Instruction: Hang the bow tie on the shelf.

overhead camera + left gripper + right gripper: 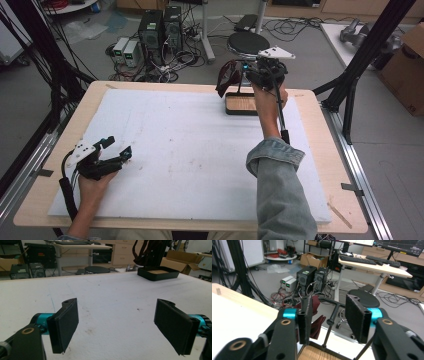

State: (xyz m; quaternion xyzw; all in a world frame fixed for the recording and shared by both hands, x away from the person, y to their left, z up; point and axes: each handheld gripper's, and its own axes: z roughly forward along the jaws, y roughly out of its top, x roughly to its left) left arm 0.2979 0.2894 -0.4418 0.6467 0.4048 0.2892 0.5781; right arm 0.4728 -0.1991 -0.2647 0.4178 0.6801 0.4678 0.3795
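Lab room w/ grey floor (310, 50), cables everywhere. Two PC towers (160, 27) stand on the floor beyond the desk's far edge, small white boxes (126, 51) beside them, a round black stool seat (248, 43) to their right. Black frame struts (370, 45) rise at the right, a cardboard box (407, 70) past them.

Desk (320, 165): light wood top, most of it covered by a white foam sheet (185, 150), scuffed and speckled, w/ a faint blue line seen in the left gripper view.

Near the far right of the sheet sits a shallow black tray (241, 104) w/ a wooden floor. A thin black stand (332, 320) w/ a T-bar top rises from it, and a dark red cloth (227, 76) hangs off that bar, above the tray's left end.

Person's right arm in a denim sleeve (277, 175) reaches fwd; right hand (270, 97) holds the right tool (250, 70) up over the tray, at the stand's top. In the right gripper view its pads are parted, the bar's post between them but not touched; cloth lies just behind the left pad. Nothing pinched.

Left hand (95, 182) rests at the near left of the sheet, well apart from the tray. Left tool (120, 147) points toward the sheet's middle, jaws spread wide over bare foam, holding nothing.
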